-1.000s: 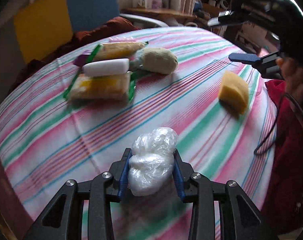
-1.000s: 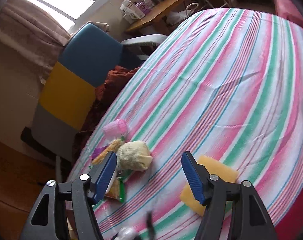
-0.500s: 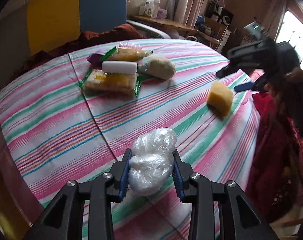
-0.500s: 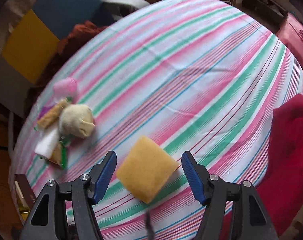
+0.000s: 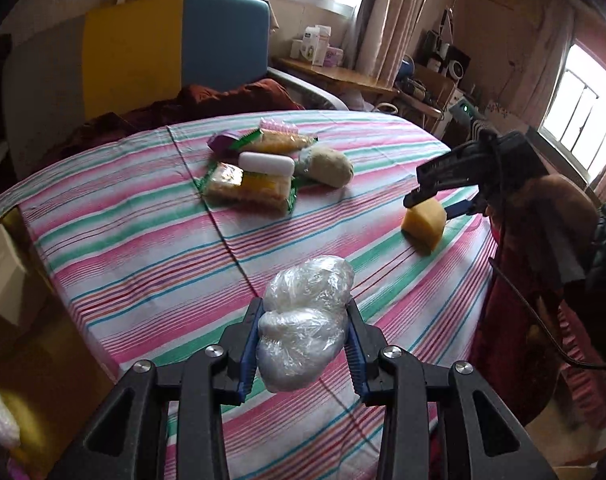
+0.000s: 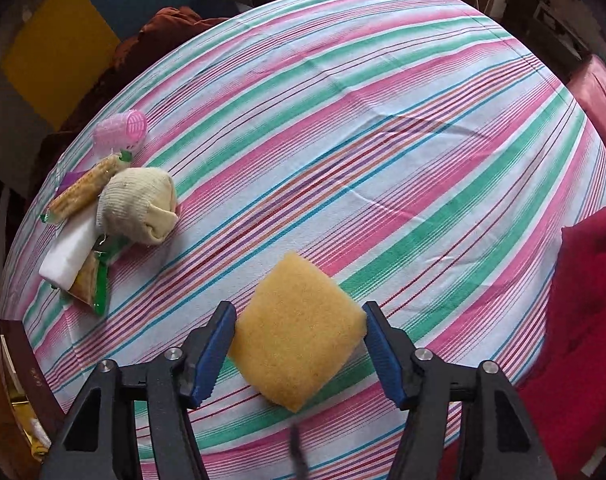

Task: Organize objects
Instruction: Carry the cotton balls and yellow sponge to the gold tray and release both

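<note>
Sponge work first: your right gripper (image 6: pixel 299 354) has tipped from a slanted look across the table to a steep downward aim, and the yellow square foam sponge (image 6: pixel 299 330), which sat off past the right finger a second ago, now lies squarely between the two blue-padded fingers (image 6: pixel 213 354). The jaws have just been closing in on it, with the sponge between them; a corner at 3 o'clock looks to be touching or nearly touching the right pad, while a thin gap remains at the left pad. So read that claw as not yet pinching. My judgement: the pick of the sponge is about to be made, and it rests on the striped pink, green and white tablecloth (image 6: pixel 383 120).

Your left gripper (image 5: pixel 303 344) is pressed onto the crinkled clear-plastic-wrapped white bundle (image 5: pixel 303 320), both pads biting its sides, and it has carried the bundle higher above the cloth than a second ago. From the left wrist view the sponge sits at 2 o'clock, under the right claw's black fingers.

The gathered pile lies at 9 o'clock from the right gripper, well apart: cream rolled sock (image 6: pixel 139 208), white oblong bar (image 6: pixel 69 256), green-edged snack packets (image 6: pixel 93 284), pink ribbed plastic roller (image 6: pixel 123 130). Likely both held things belong there or in the brown cardboard box (image 5: pixel 19 300) at the table's edge; which, you cannot tell.
</note>
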The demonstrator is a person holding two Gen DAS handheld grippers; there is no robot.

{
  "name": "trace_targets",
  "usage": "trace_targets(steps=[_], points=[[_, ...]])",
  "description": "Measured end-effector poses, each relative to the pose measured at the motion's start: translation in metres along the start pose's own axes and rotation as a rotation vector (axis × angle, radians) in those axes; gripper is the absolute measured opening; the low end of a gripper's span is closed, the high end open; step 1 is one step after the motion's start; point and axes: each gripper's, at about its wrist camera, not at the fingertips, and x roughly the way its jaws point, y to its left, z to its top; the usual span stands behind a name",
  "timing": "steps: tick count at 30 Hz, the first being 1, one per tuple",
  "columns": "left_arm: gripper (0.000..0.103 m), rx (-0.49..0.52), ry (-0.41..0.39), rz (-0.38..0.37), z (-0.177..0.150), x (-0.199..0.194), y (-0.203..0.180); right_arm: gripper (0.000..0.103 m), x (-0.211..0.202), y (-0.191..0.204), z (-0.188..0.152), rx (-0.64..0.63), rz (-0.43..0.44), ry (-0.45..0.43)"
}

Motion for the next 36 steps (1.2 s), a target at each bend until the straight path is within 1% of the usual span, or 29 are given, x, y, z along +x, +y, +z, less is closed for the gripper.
trace_targets(steps=[2,5,9,10,11,12,14,15,16,19,21,22,25,27,29,31,32,33,35,36], points=[[0.038,-0.009,-0.016,0.006,-0.001,-0.008,0.003,0.059,-0.005,-0.003,-0.002,0.004,0.046,-0.023],[0.038,-0.03,-0.045,0.028,-0.002,-0.026,0.012,0.059,-0.024,-0.001,-0.01,-0.016,0.12,-0.109],[0.039,-0.08,-0.083,0.069,-0.004,-0.047,0.032,0.059,-0.041,0.02,-0.028,-0.094,0.225,-0.143],[0.039,-0.094,-0.093,0.08,-0.005,-0.053,0.037,0.059,-0.046,0.034,-0.034,-0.126,0.254,-0.15],[0.039,-0.114,-0.106,0.099,-0.006,-0.06,0.045,0.059,-0.051,0.056,-0.041,-0.165,0.287,-0.157],[0.039,-0.132,-0.115,0.117,-0.008,-0.066,0.052,0.059,-0.055,0.07,-0.042,-0.194,0.316,-0.159],[0.039,-0.169,-0.131,0.151,-0.01,-0.076,0.067,0.059,-0.066,0.111,-0.056,-0.281,0.39,-0.16],[0.039,-0.194,-0.14,0.174,-0.012,-0.082,0.077,0.059,-0.07,0.126,-0.062,-0.321,0.418,-0.159],[0.039,-0.218,-0.149,0.196,-0.014,-0.088,0.086,0.059,-0.074,0.15,-0.07,-0.371,0.446,-0.157],[0.039,-0.288,-0.172,0.273,-0.023,-0.106,0.119,0.059,-0.084,0.208,-0.104,-0.518,0.527,-0.139],[0.039,-0.341,-0.184,0.326,-0.03,-0.118,0.143,0.059,-0.086,0.239,-0.122,-0.592,0.56,-0.123],[0.039,-0.363,-0.19,0.348,-0.032,-0.122,0.153,0.059,-0.088,0.258,-0.137,-0.645,0.574,-0.108],[0.039,-0.414,-0.202,0.416,-0.039,-0.134,0.181,0.059,-0.081,0.3,-0.163,-0.737,0.585,-0.069],[0.039,-0.437,-0.201,0.454,-0.041,-0.139,0.197,0.06,-0.076,0.324,-0.184,-0.799,0.571,-0.052],[0.042,-0.461,-0.206,0.482,-0.042,-0.144,0.211,0.062,-0.069,0.344,-0.197,-0.839,0.558,-0.044],[0.047,-0.479,-0.219,0.509,-0.043,-0.15,0.222,0.064,-0.066,0.358,-0.211,-0.884,0.539,-0.052],[0.056,-0.484,-0.228,0.527,-0.044,-0.154,0.225,0.067,-0.064,0.364,-0.218,-0.907,0.529,-0.057],[0.062,-0.491,-0.24,0.542,-0.046,-0.159,0.227,0.073,-0.063,0.369,-0.226,-0.929,0.518,-0.063],[0.067,-0.494,-0.259,0.563,-0.05,-0.166,0.228,0.081,-0.062,0.372,-0.233,-0.965,0.505,-0.075],[0.072,-0.495,-0.265,0.582,-0.051,-0.17,0.227,0.082,-0.06,0.372,-0.236,-0.977,0.5,-0.083]])
